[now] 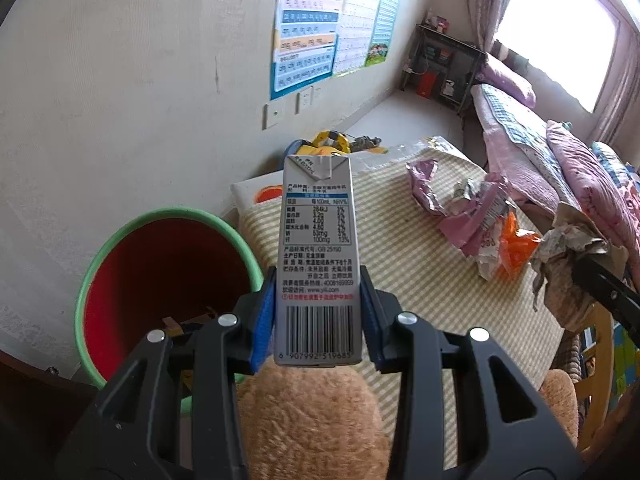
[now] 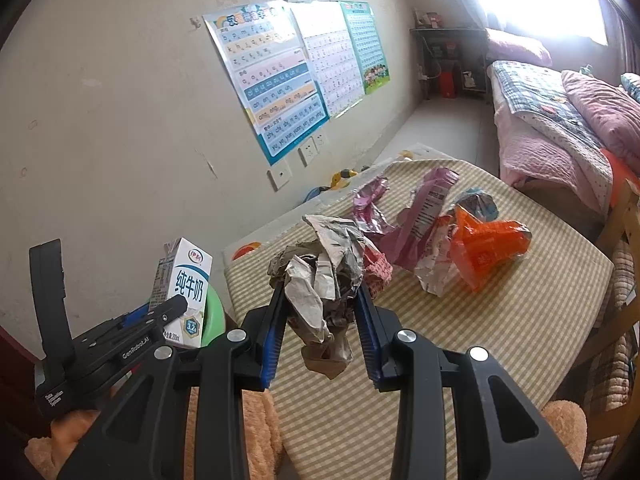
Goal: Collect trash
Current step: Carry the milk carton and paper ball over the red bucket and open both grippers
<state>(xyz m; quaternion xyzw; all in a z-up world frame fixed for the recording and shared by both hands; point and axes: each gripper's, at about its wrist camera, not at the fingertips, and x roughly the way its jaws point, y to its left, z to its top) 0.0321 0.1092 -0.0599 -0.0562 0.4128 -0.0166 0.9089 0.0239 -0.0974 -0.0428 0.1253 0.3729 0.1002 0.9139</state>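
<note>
Red inside with a green rim, the bin [image 1: 160,280] stands at the far left, beside the striped table [image 1: 420,272]. Your left gripper [image 1: 318,316] pinches the milk carton [image 1: 318,248] upright by its lower sides, just right of the bin's mouth and not yet over it. Next, swing it left over the opening, then spread the jaws. Your right gripper [image 2: 320,320] clamps a crumpled paper wad [image 2: 320,280] above the table; it goes in after. Pink and orange wrappers [image 2: 460,248] lie further right on the table, waiting.
</note>
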